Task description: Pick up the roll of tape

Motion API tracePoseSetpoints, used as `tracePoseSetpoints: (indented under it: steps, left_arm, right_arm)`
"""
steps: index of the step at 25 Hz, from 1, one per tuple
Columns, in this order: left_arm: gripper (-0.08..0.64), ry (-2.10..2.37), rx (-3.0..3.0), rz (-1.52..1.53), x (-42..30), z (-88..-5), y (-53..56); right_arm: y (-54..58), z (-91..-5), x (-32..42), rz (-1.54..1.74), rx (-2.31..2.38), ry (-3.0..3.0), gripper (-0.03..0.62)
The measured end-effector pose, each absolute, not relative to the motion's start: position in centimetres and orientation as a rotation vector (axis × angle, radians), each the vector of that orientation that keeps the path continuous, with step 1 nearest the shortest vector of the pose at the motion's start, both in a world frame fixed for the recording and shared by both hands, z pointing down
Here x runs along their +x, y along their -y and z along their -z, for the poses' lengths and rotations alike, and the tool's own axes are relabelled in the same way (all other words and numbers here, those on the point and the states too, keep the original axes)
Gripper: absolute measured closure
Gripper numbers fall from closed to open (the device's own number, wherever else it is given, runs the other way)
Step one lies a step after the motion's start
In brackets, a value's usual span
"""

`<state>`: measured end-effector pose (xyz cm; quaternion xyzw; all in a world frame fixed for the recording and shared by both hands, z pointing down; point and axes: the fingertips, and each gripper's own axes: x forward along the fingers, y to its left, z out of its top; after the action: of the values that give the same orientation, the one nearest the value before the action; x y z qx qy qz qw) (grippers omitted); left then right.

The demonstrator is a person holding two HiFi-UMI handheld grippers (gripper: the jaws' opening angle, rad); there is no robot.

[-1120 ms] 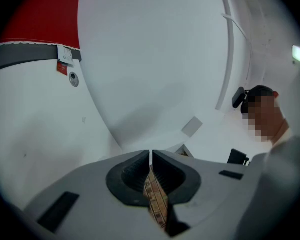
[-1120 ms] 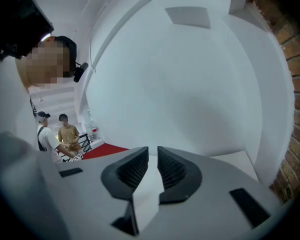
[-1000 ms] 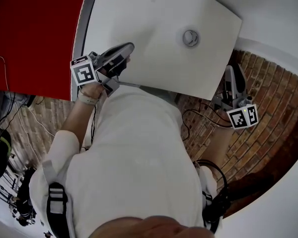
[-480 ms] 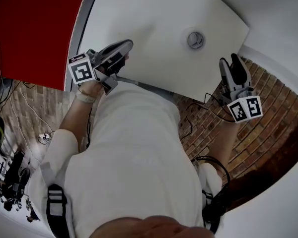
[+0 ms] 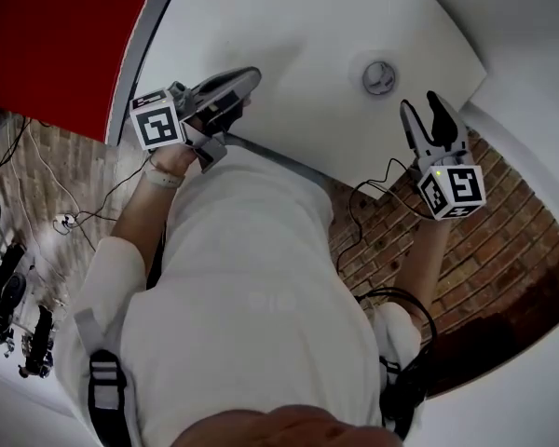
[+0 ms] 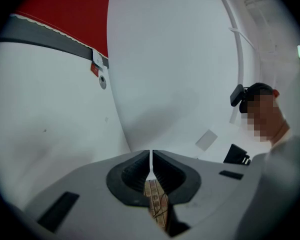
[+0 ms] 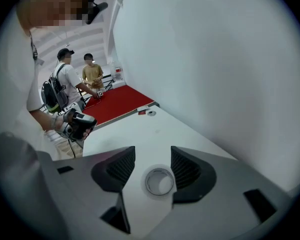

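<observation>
Tongs on the left, the left tongs (image 5: 250, 78), reach over the near left edge of the white surface (image 5: 289, 26), held in a hand whose wrist comes up from the wearer's white shirt (image 5: 252, 277). In the left gripper view the left tongs (image 6: 150, 158) are pressed together, with only a hairline slit between the dark pads and nothing caught in it. Beyond the surface's left edge runs a grey strip (image 5: 142, 59), and past that a red area (image 5: 47, 35).

Further right, the roll of tape (image 5: 379, 77) lies flat on the surface near its right corner, a pale ring with an open middle. The right tongs (image 5: 420, 110) sit just beside it at the surface's near right edge, tips pointed toward the roll. In the right gripper view the right tongs (image 7: 153, 159) stand wide apart, and the roll of tape (image 7: 159, 181) shows framed in the gap, resting on the surface and clear of both pads.

Below and right of the surface is a brick floor (image 5: 512, 194) with a dark cable (image 5: 368, 194) trailing across it.
</observation>
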<state>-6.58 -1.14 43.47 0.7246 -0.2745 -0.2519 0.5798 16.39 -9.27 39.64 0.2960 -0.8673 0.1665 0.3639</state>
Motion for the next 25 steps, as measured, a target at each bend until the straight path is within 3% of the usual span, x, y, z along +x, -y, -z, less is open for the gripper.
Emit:
tracePoseSetpoints:
  steps: [25]
  left_arm:
    - [0.551,0.752,1.583,0.64,-7.0,-48.1,0.1]
  right_arm:
    - [6.9,-55.1,14.6,-0.476,0.406,1.953,0.324]
